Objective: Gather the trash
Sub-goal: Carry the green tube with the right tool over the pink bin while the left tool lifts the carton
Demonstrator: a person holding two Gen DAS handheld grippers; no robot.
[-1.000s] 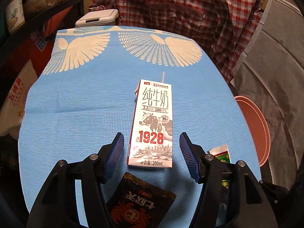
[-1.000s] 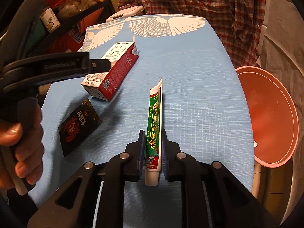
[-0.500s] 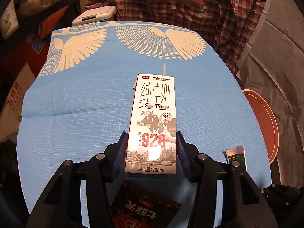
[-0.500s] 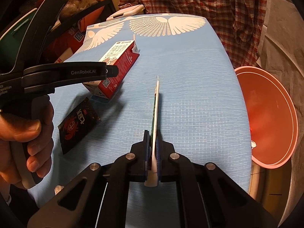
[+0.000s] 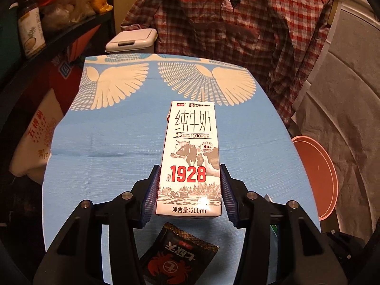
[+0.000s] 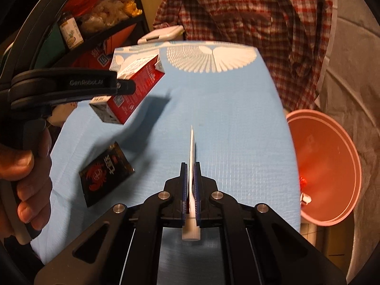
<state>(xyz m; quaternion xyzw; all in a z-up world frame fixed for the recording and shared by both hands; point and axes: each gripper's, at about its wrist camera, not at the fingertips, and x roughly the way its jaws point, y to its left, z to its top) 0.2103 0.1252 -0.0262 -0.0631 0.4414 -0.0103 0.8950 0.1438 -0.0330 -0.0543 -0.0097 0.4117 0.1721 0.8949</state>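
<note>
Left gripper (image 5: 188,197) fingers clamp the carton (image 5: 190,159) by its lower sides, lifted off the tabletop (image 6: 225,109); likely light, crushable. Right gripper (image 6: 190,190) pinches the flattened, soft tube (image 6: 192,163) near its cap. Wrapper (image 6: 105,173) lies flat

The milk carton (image 5: 190,159) sits between the left tongs (image 5: 188,190), a packet (image 5: 177,256) on the worktop (image 5: 106,142) beneath; a basin (image 6: 327,166) lies right of the right tongs (image 6: 190,190).
</note>
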